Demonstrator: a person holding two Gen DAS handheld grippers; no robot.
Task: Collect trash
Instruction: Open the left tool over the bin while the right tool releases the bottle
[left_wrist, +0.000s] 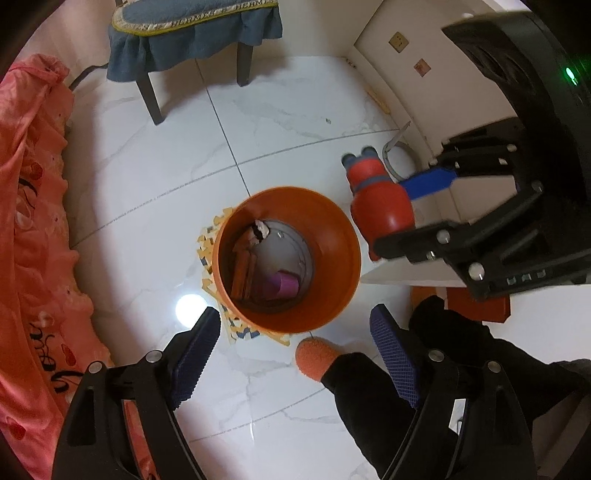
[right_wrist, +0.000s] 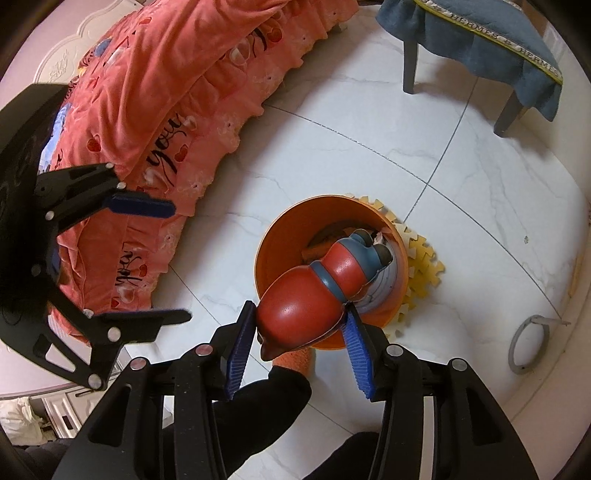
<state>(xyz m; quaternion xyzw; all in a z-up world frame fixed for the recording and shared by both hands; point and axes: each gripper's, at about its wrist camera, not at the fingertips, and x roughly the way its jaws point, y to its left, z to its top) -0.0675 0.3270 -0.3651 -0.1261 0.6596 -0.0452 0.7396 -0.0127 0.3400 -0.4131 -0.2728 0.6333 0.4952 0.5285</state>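
Orange bin (left_wrist: 288, 258) sits on the white tile floor (left_wrist: 295, 122) on a little foam puzzle mat (right_wrist: 421, 266), and it already has stuff in it, including a purple cup (left_wrist: 286, 284) and some brownish scraps. Right gripper (right_wrist: 301, 325) is clamped on a red squishy toy (right_wrist: 314, 295) with grey-blue bands, pads pressing the fat end from both sides. Toy's long axis runs away from the jaws, with the narrow grey-blue end out over the bin mouth while the fat end hangs over the near rim. So I'd say the drop is basically lined up, maybe a small nudge forward so the heavy end clears the rim. Left gripper (left_wrist: 299, 354) hangs over the bin's near side with its jaws spread wide and nothing between them, so the right one's clearly the hand doing this.
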